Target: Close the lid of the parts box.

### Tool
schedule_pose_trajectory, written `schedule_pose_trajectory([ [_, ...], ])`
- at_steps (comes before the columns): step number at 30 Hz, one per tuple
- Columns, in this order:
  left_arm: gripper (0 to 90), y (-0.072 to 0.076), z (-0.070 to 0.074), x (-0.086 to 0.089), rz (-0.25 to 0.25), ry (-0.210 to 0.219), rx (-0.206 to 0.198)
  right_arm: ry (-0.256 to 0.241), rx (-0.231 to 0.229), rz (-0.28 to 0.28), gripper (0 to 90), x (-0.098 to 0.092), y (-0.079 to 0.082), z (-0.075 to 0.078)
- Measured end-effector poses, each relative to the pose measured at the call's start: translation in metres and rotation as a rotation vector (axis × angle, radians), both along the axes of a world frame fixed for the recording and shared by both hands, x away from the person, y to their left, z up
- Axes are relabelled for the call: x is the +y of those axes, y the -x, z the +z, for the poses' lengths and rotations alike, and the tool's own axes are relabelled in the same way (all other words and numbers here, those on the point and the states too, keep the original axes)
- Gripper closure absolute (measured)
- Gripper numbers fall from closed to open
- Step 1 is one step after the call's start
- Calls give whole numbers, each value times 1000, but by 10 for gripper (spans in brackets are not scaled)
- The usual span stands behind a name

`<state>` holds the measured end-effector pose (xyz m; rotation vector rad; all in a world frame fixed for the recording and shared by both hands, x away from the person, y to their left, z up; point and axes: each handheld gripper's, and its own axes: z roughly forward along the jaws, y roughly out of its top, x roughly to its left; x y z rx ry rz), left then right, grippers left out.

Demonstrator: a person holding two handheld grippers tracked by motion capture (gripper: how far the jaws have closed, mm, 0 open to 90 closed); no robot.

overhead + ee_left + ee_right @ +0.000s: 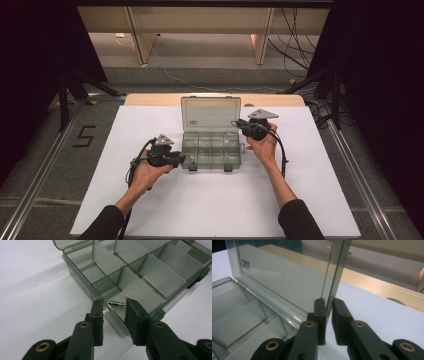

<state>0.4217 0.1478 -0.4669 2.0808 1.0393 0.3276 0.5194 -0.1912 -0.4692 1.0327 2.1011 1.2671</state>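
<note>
A clear grey compartment box [211,159] sits mid-table with its lid [210,114] standing upright. Its compartments look empty. My left gripper [183,159] is at the box's front left corner. In the left gripper view the left gripper [114,302] is open, its jaws straddling the corner wall of the box [77,275], one outside and one over a compartment. My right gripper [239,123] is at the lid's right edge. In the right gripper view the right gripper [328,300] is shut on the edge of the lid [287,277], above the box base [237,312].
A white sheet [215,200] covers the table, with a wooden strip [150,99] along its far edge. Dark stand legs [65,95] flank the table on both sides. A "5" mark [84,136] is on the floor at the left, and cables [200,85] lie beyond.
</note>
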Motion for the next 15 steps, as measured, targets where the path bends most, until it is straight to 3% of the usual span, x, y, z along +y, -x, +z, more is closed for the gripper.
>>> schedule_pose_trajectory([
  [3, 616, 0, 0, -1, 27, -4, -22, -1, -15, -2, 826, 0, 0, -1],
  [4, 588, -1, 3, 2, -3, -31, -16, -1, -21, -6, 826, 0, 0, -1],
  [7, 499, -2, 7, 3, 10, -23, -36, -13, -24, -6, 827, 1, 1, -2],
  [11, 401, -4, 17, 5, 23, 1, -41, -6, -29, -15, 828, 0, 1, -2],
  [13, 378, -7, 24, 6, 35, 8, -66, -15, -32, -10, 829, 0, 1, -3],
  [15, 352, -10, 29, 4, 73, 60, -87, -24, -22, -16, 829, 0, 3, -3],
])
